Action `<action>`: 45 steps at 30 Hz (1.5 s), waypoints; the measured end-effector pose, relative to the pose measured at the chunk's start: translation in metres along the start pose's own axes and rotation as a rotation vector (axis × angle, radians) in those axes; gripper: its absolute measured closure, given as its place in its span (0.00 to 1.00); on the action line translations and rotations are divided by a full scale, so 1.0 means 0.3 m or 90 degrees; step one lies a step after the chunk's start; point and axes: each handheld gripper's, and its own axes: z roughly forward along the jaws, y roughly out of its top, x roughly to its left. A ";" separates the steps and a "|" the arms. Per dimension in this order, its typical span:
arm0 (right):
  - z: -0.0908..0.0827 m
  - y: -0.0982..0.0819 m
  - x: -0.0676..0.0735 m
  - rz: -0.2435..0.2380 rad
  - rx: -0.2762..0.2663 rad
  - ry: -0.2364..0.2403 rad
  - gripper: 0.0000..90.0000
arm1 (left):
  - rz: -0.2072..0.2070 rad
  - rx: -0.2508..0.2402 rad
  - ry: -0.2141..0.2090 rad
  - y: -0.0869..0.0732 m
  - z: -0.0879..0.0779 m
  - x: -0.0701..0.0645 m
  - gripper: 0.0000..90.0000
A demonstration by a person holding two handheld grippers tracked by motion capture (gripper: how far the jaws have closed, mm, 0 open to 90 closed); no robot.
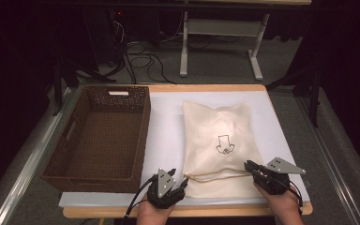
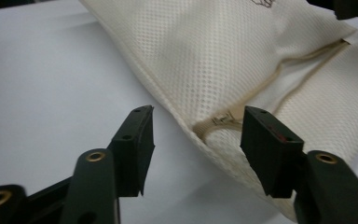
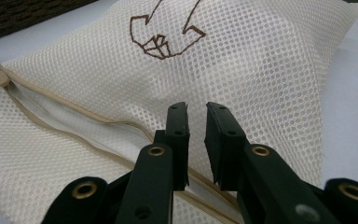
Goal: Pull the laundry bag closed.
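Mesh bag (image 1: pixel 218 145) is laid on the white worktop (image 1: pixel 166 136) toward its near edge, right of the wicker basket (image 1: pixel 98 136), its zipper partly open. The left gripper (image 2: pixel 196 135) stands half open around the zipper's end, pads off the fabric. The right gripper (image 3: pixel 196 140) is nearly closed over the zipper seam; whether fabric is pinched cannot be told. The seam should be held taut while the pull is regripped squarely.

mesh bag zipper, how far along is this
Looks done: the mesh bag lies flat on the white mat, stuffed, with its zipper gaping open along the near end. In hand: the right gripper sits nearly shut at the zipper's right end, though a pinch can't be confirmed; the left gripper is open at the bag's left corner, pads clear. Left: probably moving the bag into the empty wicker basket.
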 end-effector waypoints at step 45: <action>0.145 0.166 0.140 0.005 -0.047 0.079 0.77 | 0.000 0.016 -0.083 0.043 0.065 0.030 0.92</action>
